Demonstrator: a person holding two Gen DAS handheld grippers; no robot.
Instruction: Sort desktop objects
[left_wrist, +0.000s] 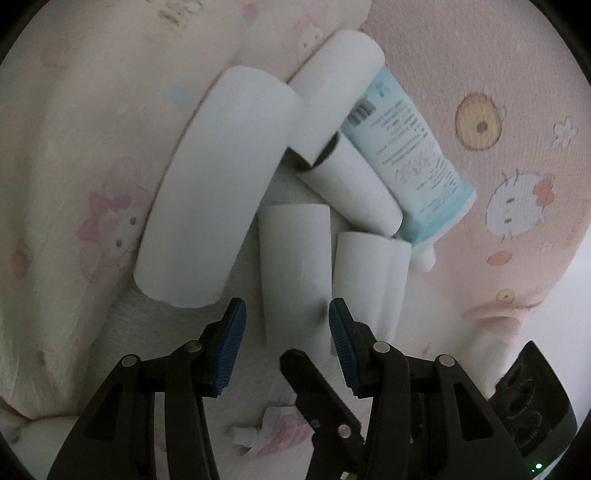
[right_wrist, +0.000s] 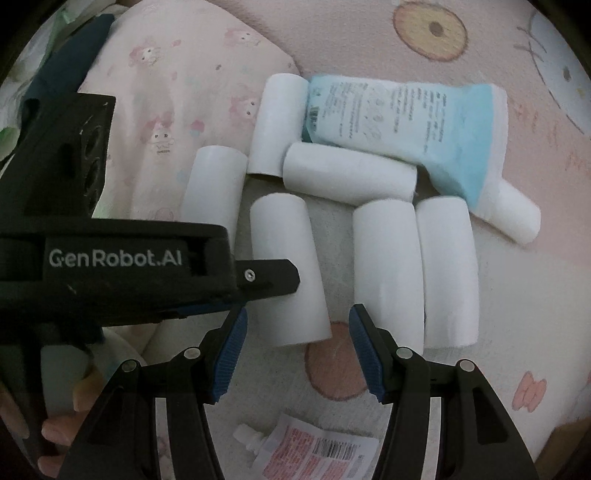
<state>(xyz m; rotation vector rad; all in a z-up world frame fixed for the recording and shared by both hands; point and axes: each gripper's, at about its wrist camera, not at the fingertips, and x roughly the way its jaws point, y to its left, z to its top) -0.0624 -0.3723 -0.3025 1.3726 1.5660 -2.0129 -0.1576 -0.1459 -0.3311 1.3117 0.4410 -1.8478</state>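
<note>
Several white paper rolls lie in a loose cluster on a pink cartoon-print cloth (right_wrist: 480, 350). A blue and white tube (right_wrist: 406, 125) lies across the far rolls, also seen in the left wrist view (left_wrist: 410, 155). My left gripper (left_wrist: 287, 325) is open, its blue pads on either side of the near end of a short white roll (left_wrist: 295, 266), not closed on it. A long roll (left_wrist: 218, 184) lies to its left. My right gripper (right_wrist: 297, 339) is open and empty, just below a white roll (right_wrist: 288, 266). The left gripper's black body (right_wrist: 110, 258) crosses the right wrist view.
A small pink and white sachet with a white cap (right_wrist: 314, 450) lies near the right gripper; it also shows in the left wrist view (left_wrist: 273, 432). A folded pale pink cloth (right_wrist: 177, 92) lies to the left of the rolls. Dark fabric (right_wrist: 74, 66) sits at the far left.
</note>
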